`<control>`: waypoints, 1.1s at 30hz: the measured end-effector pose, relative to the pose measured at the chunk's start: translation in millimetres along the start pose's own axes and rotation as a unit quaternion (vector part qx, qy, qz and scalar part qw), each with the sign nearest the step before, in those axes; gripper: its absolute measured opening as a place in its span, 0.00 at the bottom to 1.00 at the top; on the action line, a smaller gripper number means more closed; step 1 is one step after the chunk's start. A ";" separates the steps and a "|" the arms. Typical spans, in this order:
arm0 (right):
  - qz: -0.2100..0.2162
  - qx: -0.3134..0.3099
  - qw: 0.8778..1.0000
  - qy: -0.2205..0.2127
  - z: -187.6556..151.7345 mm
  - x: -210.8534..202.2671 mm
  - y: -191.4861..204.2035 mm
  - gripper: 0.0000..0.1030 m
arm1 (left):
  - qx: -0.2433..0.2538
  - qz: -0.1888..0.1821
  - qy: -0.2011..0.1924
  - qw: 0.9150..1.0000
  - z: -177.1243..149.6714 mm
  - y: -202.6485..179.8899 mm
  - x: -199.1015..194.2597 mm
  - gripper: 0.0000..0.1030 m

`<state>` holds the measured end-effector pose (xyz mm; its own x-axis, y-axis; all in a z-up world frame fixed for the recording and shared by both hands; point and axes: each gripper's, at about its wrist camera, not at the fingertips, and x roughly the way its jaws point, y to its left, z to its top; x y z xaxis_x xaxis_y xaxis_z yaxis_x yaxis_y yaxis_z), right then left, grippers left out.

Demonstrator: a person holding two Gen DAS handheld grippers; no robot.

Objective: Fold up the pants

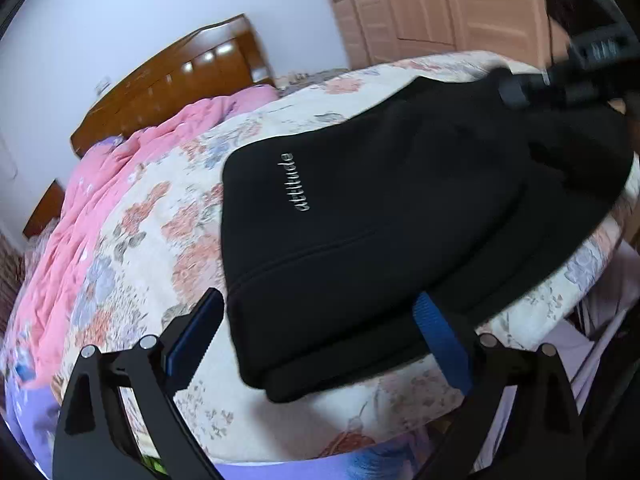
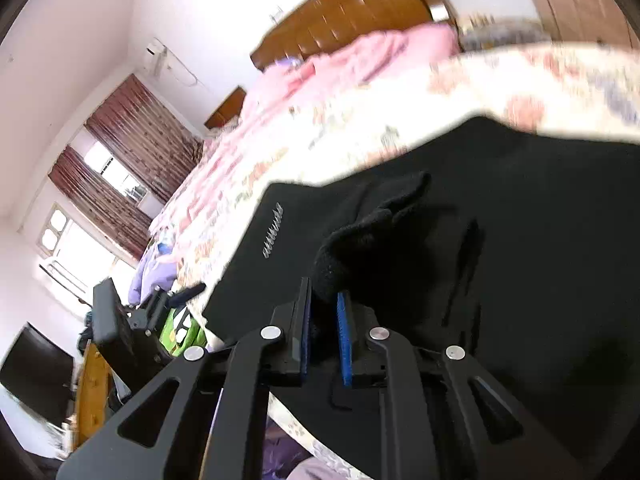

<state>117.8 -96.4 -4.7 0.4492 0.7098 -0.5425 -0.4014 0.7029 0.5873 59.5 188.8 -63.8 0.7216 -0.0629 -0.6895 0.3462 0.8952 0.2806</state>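
Black pants (image 1: 380, 200) with white "attitude" lettering (image 1: 294, 182) lie folded on the floral bedsheet (image 1: 168, 232). My left gripper (image 1: 320, 316) stands open over their near corner, its blue pads (image 1: 440, 340) to either side of the edge and not pressing on it. In the right wrist view my right gripper (image 2: 325, 306) is shut on a bunched-up fold of the pants (image 2: 520, 220), which rises between its blue pads (image 2: 344, 332). In the left wrist view the right gripper (image 1: 520, 90) is a blur at the pants' far right edge. The left gripper (image 2: 180, 298) shows at the pants' left corner.
A crumpled pink quilt (image 1: 100, 200) lies along the left of the bed by the wooden headboard (image 1: 172, 80). A light wooden wardrobe (image 1: 432, 4) stands behind. A curtained window (image 2: 112, 172) and a dark screen (image 2: 36, 368) are at left. The bed's near edge drops off below the pants.
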 end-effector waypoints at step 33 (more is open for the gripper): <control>-0.033 0.042 0.992 0.117 -25.3 3.8 -51.4 0.96 | -0.120 -0.039 -0.020 0.992 -19.5 43.1 -27.4 0.98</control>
<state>119.9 -128.7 -52.1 0.2700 0.6604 -0.7006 -0.3053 0.7489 0.5882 43.0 237.7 -45.8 0.7236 -0.1498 -0.6738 0.2527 0.9659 0.0566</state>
